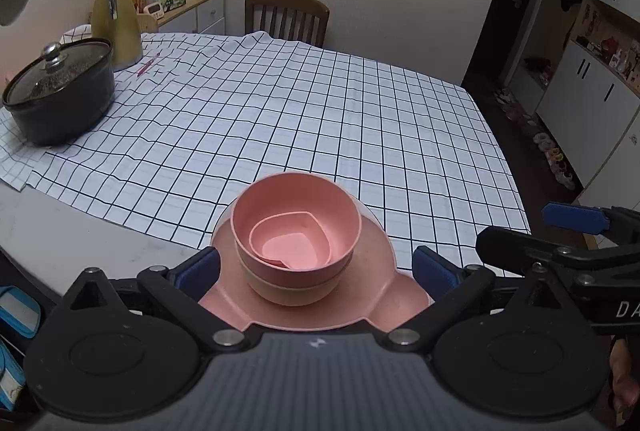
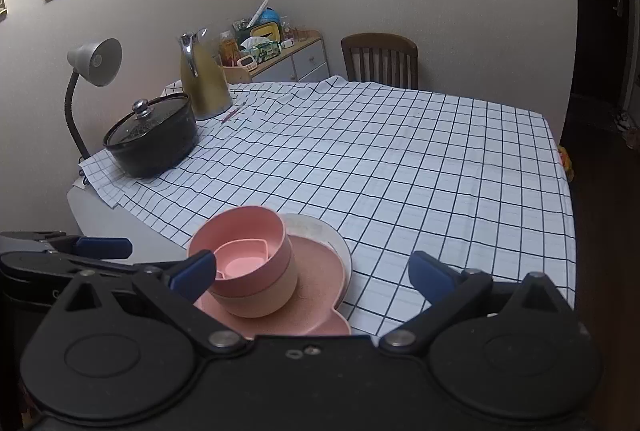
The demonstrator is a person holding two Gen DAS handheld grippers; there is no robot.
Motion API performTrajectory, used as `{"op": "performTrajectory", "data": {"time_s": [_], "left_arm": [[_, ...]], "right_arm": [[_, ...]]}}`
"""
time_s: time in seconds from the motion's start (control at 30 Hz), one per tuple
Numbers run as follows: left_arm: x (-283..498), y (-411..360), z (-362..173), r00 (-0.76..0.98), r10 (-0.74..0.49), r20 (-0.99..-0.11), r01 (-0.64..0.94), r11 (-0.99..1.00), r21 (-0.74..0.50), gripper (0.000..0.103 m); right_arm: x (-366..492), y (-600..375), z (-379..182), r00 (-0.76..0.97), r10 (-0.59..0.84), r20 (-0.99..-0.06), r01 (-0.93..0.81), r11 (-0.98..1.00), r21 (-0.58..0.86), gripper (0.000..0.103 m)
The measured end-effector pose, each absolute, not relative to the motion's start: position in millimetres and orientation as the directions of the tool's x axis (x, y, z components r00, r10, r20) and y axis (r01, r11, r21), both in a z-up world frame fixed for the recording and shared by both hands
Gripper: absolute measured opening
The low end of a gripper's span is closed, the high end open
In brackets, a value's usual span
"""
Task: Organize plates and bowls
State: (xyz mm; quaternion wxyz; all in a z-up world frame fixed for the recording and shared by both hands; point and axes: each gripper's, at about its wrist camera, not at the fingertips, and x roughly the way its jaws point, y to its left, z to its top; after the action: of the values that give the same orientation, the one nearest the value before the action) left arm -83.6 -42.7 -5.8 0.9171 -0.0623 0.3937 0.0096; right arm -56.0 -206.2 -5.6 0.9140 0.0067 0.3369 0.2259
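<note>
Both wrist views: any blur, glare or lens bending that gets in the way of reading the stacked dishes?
Left wrist view: sharp, the pink bowls evenly lit, no glare on them; the tablecloth grid lines bow with the fisheye; the doorway at right is dark. Right wrist view: equally sharp, softer light, corners blacked out; small highlights only on the pot lid.

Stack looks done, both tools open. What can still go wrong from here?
1. The pink plate sits off-centre on the white plate, near the table edge; a nudge could slide it off.
2. The left tool straddles the stacked bowls; pulling back crookedly might clip them.
3. The heart-shaped dish lies loose and tilted inside, so it may rattle or tip.
</note>
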Motion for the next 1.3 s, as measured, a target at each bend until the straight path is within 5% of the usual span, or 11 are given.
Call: {"op": "performTrajectory", "data": {"time_s": [1.3], "left_arm": [[-102.7,-53.0,-6.3,0.671,-0.004,-0.742,-0.101,0.990,-0.097,0.102]], "right_arm": [[-73.9,-221.9,-4.2,0.667,0.389,-0.636,-0.345,0.917,0.200,0.103]]}}
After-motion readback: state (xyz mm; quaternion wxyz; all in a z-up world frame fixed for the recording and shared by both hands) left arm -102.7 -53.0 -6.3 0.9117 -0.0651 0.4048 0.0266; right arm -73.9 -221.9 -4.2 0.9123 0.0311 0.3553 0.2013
